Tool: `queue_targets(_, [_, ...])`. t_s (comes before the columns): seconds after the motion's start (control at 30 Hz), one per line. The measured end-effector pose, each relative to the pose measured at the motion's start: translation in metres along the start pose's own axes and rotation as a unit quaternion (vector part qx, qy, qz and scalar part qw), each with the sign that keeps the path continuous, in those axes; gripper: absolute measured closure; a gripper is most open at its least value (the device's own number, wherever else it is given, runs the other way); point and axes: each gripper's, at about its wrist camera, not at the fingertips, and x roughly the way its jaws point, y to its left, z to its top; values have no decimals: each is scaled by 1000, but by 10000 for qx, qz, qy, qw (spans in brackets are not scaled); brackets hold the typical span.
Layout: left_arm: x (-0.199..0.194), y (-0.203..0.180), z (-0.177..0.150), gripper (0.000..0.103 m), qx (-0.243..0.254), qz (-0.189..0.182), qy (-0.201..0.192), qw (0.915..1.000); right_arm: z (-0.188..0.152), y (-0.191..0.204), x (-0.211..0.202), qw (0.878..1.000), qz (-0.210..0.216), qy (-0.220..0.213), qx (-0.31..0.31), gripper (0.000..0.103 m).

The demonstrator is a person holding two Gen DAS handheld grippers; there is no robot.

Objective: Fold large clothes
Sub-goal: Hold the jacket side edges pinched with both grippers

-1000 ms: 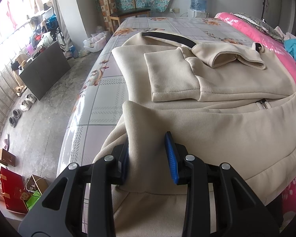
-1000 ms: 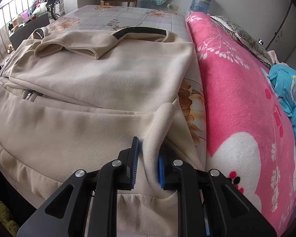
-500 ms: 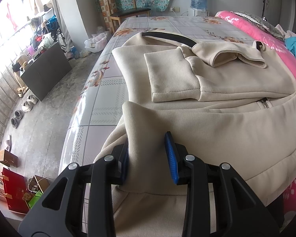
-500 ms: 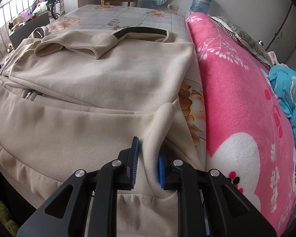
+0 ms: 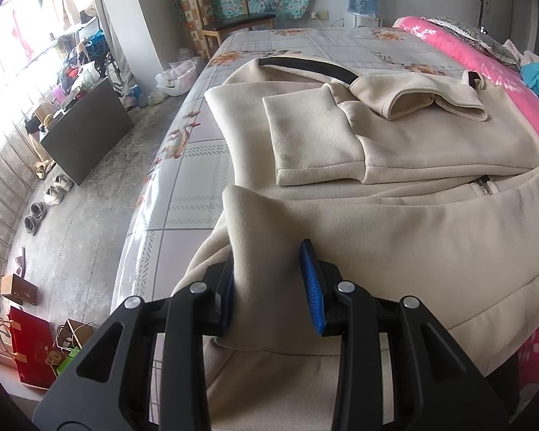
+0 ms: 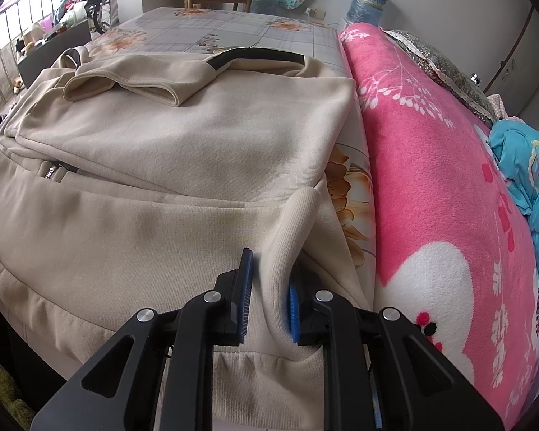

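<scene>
A large beige zip-up sweatshirt lies flat on the bed, sleeves folded across its chest, black-lined collar at the far end. It also shows in the right wrist view. My left gripper pinches a raised fold of the hem at the garment's left corner, with the jaws set fairly wide around the bunched cloth. My right gripper is shut on a raised fold of the hem at the right corner.
The bed has a floral checked sheet. A pink blanket lies along its right side, with a blue pillow on it. Left of the bed are the bare floor, shoes, a dark cabinet and bags. A chair stands beyond the bed.
Both grippers have lifted their hem corners slightly; the cloth folds stand a little higher. Nothing else has moved.
</scene>
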Motion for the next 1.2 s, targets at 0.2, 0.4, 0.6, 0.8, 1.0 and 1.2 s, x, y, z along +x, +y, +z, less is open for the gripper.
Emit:
queue_targets(0.2, [0, 0, 0, 71, 15, 34, 20, 10000, 1, 0, 1, 10000, -14, 22, -26, 86])
queue_targets(0.4, [0, 0, 0, 71, 27, 48, 30, 10000, 1, 0, 1, 10000, -17, 24, -30, 86])
queue_targets(0.6, [0, 1, 0, 71, 37, 65, 31, 10000, 1, 1, 1, 10000, -22, 24, -32, 85])
queue_targets(0.8, [0, 0, 0, 71, 62, 98, 37, 9999, 1, 1, 1, 10000, -25, 26, -32, 85])
queue_targets(1.0, [-1, -1, 0, 71, 73, 111, 37, 9999, 1, 1, 1, 10000, -28, 27, -33, 84])
queue_targets(1.2, [-1, -1, 0, 71, 80, 114, 36, 9999, 1, 1, 1, 10000, -32, 28, -30, 84])
